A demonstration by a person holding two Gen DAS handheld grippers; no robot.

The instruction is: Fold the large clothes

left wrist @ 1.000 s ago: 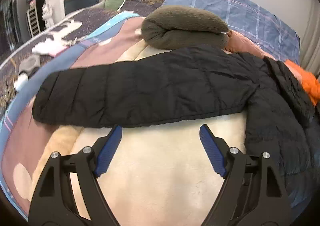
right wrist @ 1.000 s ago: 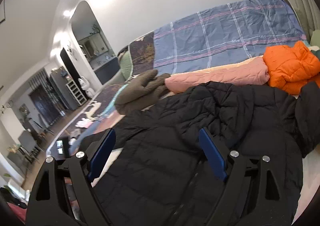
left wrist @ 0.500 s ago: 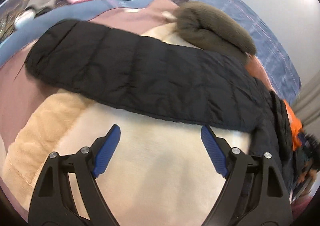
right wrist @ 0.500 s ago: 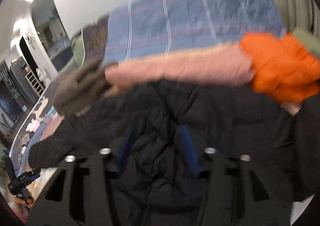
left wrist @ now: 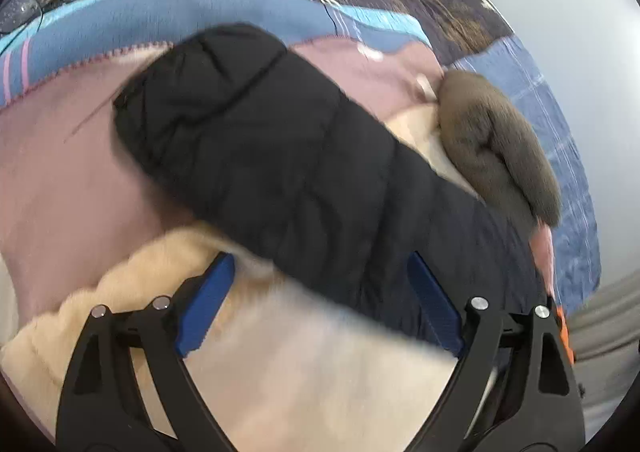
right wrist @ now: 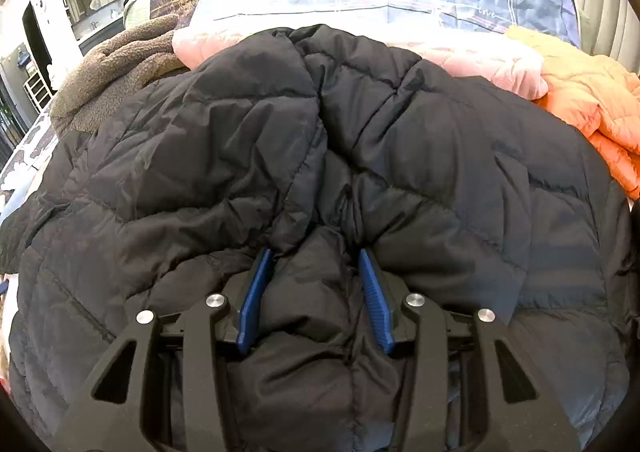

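The right gripper (right wrist: 316,296) pinches a bunched fold of the black puffer jacket (right wrist: 400,140), which is spread across the bed. The left gripper (left wrist: 320,304) hovers wide open, the jacket's sleeve (left wrist: 240,124) stretching toward ten o'clock over a cream blanket (left wrist: 312,372).

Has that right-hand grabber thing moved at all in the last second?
Yes. The right gripper has gone forward and down onto the black jacket; its jaws have narrowed and now pinch a fold. The pink jacket behind looks much nearer than before.
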